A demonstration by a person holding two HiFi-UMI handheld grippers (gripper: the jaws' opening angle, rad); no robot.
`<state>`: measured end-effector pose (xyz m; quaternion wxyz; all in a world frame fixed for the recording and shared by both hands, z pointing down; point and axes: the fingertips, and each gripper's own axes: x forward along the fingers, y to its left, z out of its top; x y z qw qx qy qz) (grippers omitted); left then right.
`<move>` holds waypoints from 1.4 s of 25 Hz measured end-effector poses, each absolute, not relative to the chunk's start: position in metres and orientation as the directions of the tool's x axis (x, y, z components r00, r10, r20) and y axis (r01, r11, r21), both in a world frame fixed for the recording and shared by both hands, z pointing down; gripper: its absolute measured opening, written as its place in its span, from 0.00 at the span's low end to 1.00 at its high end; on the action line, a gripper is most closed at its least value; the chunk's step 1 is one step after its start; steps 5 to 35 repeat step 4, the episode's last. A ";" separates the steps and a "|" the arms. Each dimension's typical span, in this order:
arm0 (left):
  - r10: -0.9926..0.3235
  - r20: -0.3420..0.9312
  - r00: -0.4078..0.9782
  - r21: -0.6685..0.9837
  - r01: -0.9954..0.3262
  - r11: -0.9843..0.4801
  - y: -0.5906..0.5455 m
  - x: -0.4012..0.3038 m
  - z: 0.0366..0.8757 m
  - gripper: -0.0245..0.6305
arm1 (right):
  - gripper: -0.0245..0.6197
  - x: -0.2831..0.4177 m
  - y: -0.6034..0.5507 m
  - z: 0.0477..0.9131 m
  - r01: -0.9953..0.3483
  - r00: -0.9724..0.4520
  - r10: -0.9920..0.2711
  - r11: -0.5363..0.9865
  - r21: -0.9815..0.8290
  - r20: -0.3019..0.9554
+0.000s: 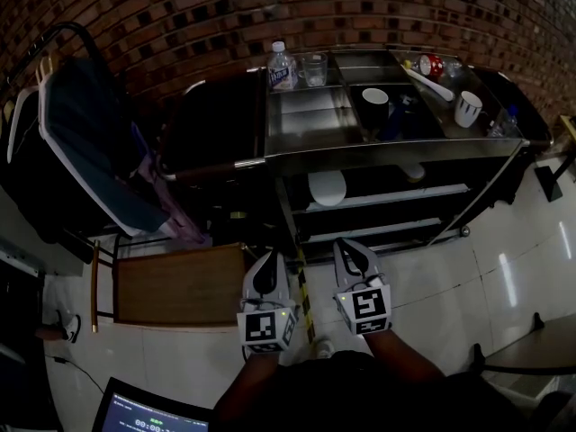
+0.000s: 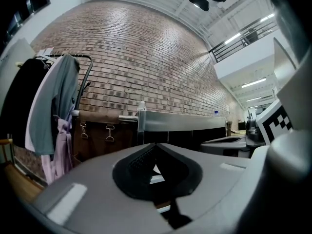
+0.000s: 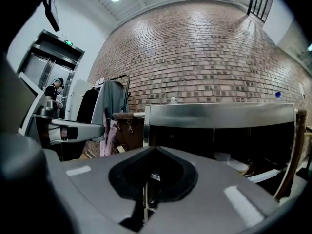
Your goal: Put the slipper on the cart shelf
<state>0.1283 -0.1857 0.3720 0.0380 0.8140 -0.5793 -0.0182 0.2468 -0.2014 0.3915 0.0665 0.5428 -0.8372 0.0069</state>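
Note:
A metal cart (image 1: 396, 148) stands against the brick wall in the head view. On its middle shelf lies a pale rounded slipper (image 1: 326, 187), also visible low on the shelf in the right gripper view (image 3: 229, 158). A second pale thing (image 1: 414, 171) rests further right on that shelf. My left gripper (image 1: 268, 257) and right gripper (image 1: 347, 245) hang side by side in front of the cart, short of the shelves. Both are shut with nothing between the jaws (image 2: 155, 146) (image 3: 155, 149). Neither touches the slipper.
The cart's top tray carries a bottle (image 1: 282, 67), a glass (image 1: 315, 68), a black mug (image 1: 374, 106), a white mug (image 1: 467, 108) and a red can (image 1: 432, 64). A clothes rack (image 1: 85, 142) and a wooden stool (image 1: 180, 286) stand at the left. A laptop (image 1: 148, 412) sits near my feet.

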 end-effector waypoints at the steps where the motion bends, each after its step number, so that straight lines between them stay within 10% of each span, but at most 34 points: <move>1: -0.945 0.012 0.328 0.083 -0.942 -0.326 -0.187 0.129 0.373 0.06 | 0.04 0.247 -0.203 0.391 -0.911 -0.400 -0.909 0.408 0.060 0.115; 35: -0.948 0.006 0.320 0.095 -0.943 -0.318 -0.191 0.129 0.373 0.06 | 0.04 0.246 -0.207 0.390 -0.912 -0.398 -0.911 0.406 0.060 0.107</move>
